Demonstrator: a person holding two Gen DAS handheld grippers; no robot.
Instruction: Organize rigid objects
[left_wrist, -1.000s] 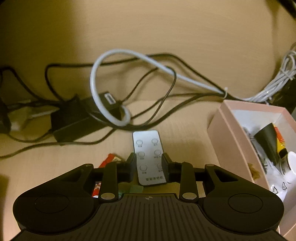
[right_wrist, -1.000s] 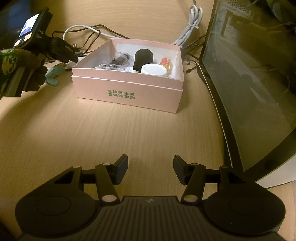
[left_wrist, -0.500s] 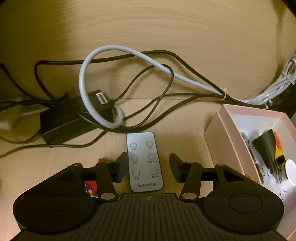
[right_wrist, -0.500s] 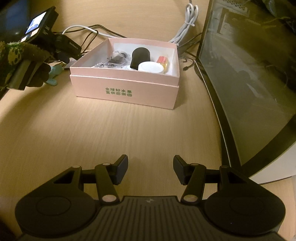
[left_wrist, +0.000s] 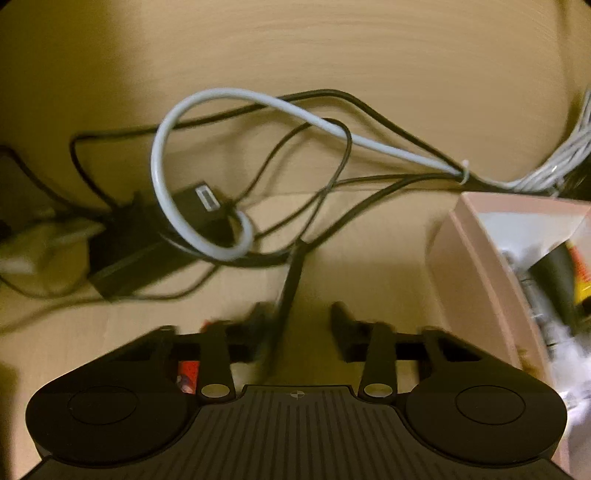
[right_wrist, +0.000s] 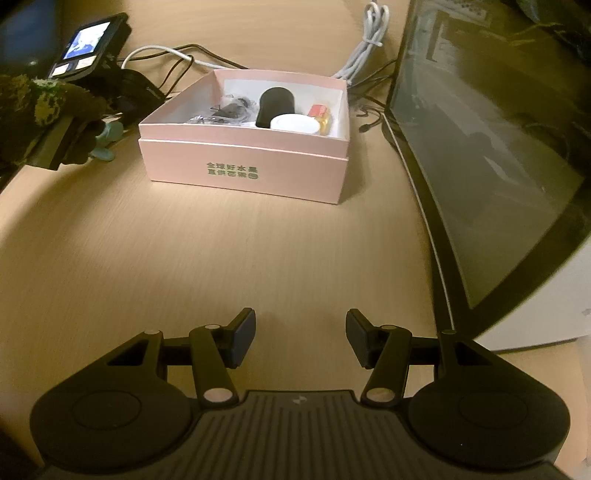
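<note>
Fingers (left_wrist: 264, 325) of left gripper (left_wrist: 299, 328) spread; remote (left_wrist: 286, 299) now edge-on, blurred.

A pink cardboard box (right_wrist: 243, 173) stood open on the wooden table (right_wrist: 184, 266), green characters printed on its front wall. Inside lay a black cylinder (right_wrist: 275, 107) tilted toward the back, a round white lid (right_wrist: 294, 123) in front of it, a small red-and-yellow item (right_wrist: 320, 114) to the right, and a blurred dark tangle of small parts (right_wrist: 225, 110) at left.
</note>
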